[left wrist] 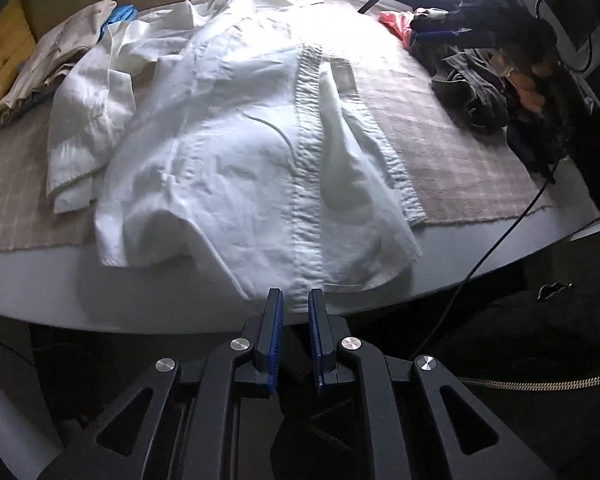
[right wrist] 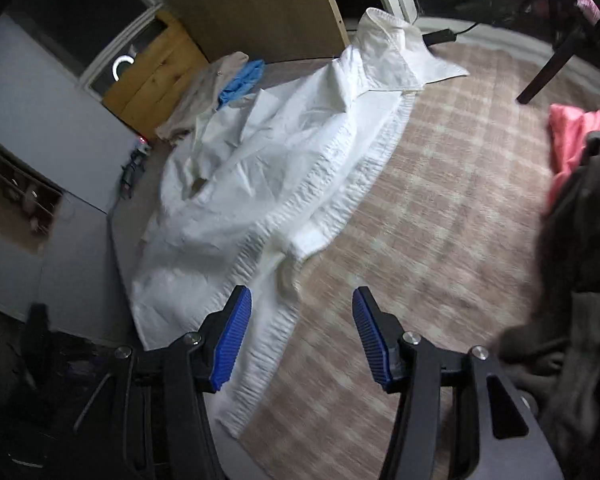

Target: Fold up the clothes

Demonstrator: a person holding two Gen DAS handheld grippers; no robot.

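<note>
Left wrist view: my left tongs (left wrist: 295, 300) hang at the bottom centre, just over the near hem of the white shirt (left wrist: 236, 136); the blue pads stand a narrow gap apart with nothing between them, so I hold no cloth here.
Right wrist view: my right tongs (right wrist: 302, 300) sit at the lower middle, jaws about half apart, above the shirt's lower edge and the bare checked cloth (right wrist: 440, 208); nothing is gripped.
Shirt, place: it lies lengthwise down the middle of the surface (left wrist: 148, 304), on the checked cloth, collar (right wrist: 392, 36) at the far end near the top of the frame, hem hanging slightly past the cloth's near edge.
Done so far: as I read it, one front side is turned in along the button band (left wrist: 306, 148); a sleeve (left wrist: 88, 120) lies bunched at the left of the frame.
Left on this shirt: I judge the sleeve needs flattening and bringing in, then the body folding hem to collar; wrinkles remain throughout.
Finished pile: beige and blue garments (left wrist: 60, 60) at the upper left look folded.
Waiting pile: dark clothes (left wrist: 500, 80) and a coral-pink piece (left wrist: 398, 22) heaped at the right, not yet folded.
Overall: I judge the task is partway through, with this shirt in its early folds.
</note>
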